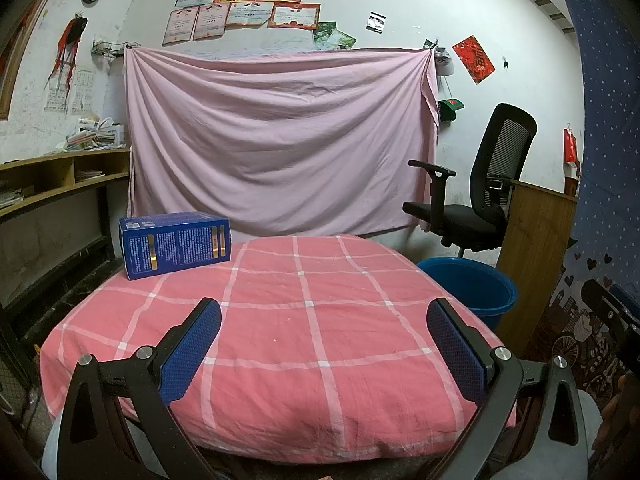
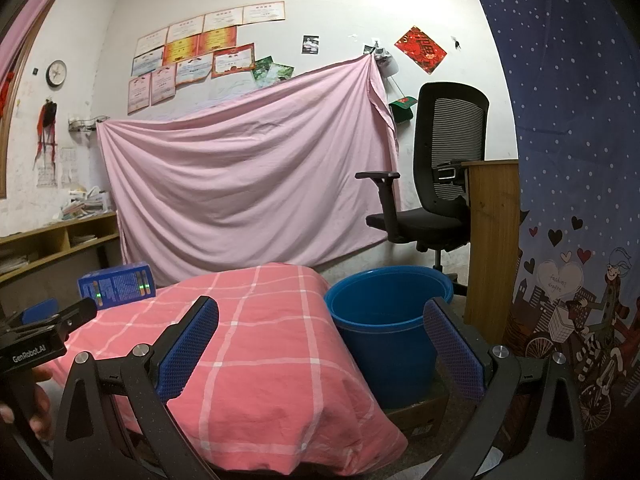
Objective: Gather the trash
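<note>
Here the box [image 1: 176,244] lies at the table's [image 1: 280,340] far left corner, long axis crosswise, ahead-left of the nearer left gripper [image 1: 324,344]; both grippers' jaws stand apart, empty; bucket [image 2: 384,312] right.

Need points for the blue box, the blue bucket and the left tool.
blue box [image 1: 176,246]: left wrist view, front printed face.
blue bucket [image 2: 384,356]: right wrist view, outer wall below the rim.
left tool [image 1: 324,352]: left wrist view, midway between its fingertips, open over the checked cloth.
</note>
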`<state>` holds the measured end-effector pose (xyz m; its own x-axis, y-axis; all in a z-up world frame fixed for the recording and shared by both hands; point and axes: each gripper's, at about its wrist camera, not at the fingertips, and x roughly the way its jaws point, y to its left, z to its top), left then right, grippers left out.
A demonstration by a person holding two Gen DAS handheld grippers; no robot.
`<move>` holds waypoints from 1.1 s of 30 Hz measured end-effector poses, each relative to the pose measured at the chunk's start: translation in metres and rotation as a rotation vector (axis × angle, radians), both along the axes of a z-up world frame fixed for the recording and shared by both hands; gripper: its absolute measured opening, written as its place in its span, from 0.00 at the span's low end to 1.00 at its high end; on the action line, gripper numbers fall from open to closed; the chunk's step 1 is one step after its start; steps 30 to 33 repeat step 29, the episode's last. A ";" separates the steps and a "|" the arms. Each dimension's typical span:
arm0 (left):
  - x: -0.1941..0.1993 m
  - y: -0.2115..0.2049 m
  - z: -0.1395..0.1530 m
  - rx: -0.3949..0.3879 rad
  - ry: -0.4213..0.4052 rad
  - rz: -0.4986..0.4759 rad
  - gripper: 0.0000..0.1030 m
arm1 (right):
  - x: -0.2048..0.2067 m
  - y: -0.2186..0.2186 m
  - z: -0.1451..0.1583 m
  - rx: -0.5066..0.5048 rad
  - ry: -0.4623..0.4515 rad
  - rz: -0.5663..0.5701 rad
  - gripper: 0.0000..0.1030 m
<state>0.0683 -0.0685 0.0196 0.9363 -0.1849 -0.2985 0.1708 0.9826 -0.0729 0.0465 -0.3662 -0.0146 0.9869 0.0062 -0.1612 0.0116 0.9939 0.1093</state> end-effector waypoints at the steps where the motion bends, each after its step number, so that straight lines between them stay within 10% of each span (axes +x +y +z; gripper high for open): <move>1: 0.000 0.000 0.000 0.001 -0.001 0.000 0.98 | 0.000 0.000 0.000 0.000 0.000 0.000 1.00; 33: 0.000 -0.003 -0.002 0.015 0.017 0.031 0.98 | -0.001 0.003 -0.001 0.001 0.005 -0.001 1.00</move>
